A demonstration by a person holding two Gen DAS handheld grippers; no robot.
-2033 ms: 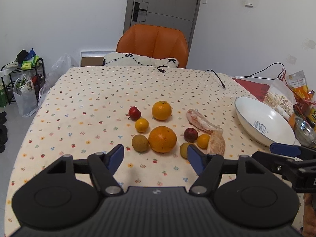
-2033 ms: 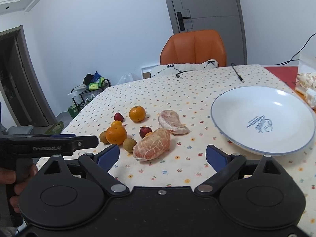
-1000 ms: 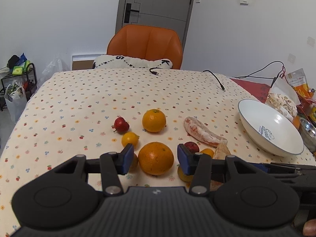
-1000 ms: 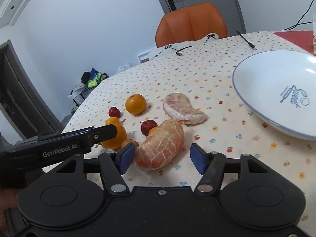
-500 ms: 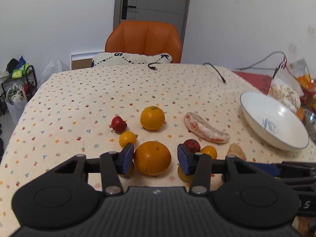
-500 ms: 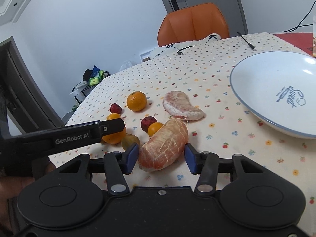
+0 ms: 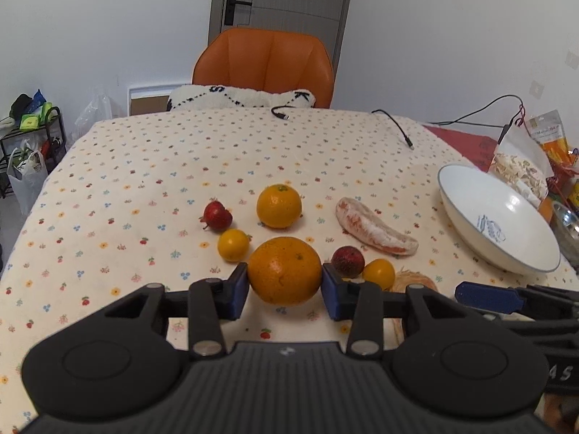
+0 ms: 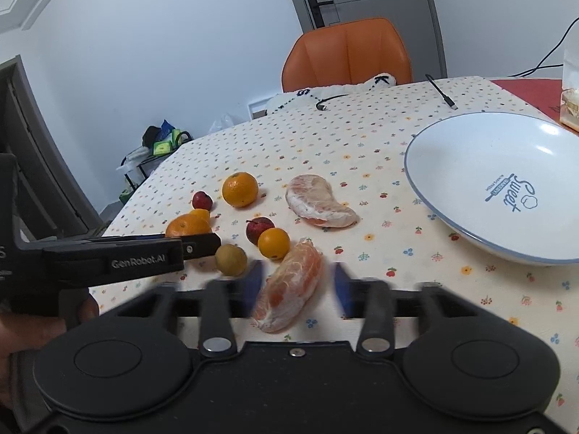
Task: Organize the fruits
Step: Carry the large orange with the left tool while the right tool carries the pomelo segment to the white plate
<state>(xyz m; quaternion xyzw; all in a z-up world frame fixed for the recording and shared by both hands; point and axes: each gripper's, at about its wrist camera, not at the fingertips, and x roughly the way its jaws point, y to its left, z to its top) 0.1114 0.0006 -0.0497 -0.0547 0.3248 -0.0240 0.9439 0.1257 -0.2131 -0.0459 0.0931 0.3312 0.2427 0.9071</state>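
Note:
My left gripper (image 7: 284, 294) is shut on the large orange (image 7: 284, 275), both blue pads touching its sides, low over the flowered tablecloth. My right gripper (image 8: 297, 289) straddles a peeled pomelo segment (image 8: 289, 298); its fingers are motion-blurred and stand a little off the segment's sides. A second pomelo segment (image 8: 318, 202) lies beyond. A smaller orange (image 7: 278, 205), two red plums (image 7: 217, 216) (image 7: 348, 261), two small yellow-orange fruits (image 7: 233, 245) (image 7: 379, 273) and a brown-green fruit (image 8: 231, 259) lie around. The white bowl (image 8: 470, 152) stands to the right, empty.
An orange chair (image 7: 264, 67) with a white cushion stands at the table's far edge. Two cables (image 7: 394, 126) lie on the far cloth. Snack bags (image 7: 521, 170) and a metal bowl (image 7: 568, 217) sit right of the white bowl. A shelf (image 7: 32, 137) stands left.
My left gripper moved forward and closed from open onto the large orange. My right gripper came down around the near pomelo segment and narrowed; its fingers are moving now.

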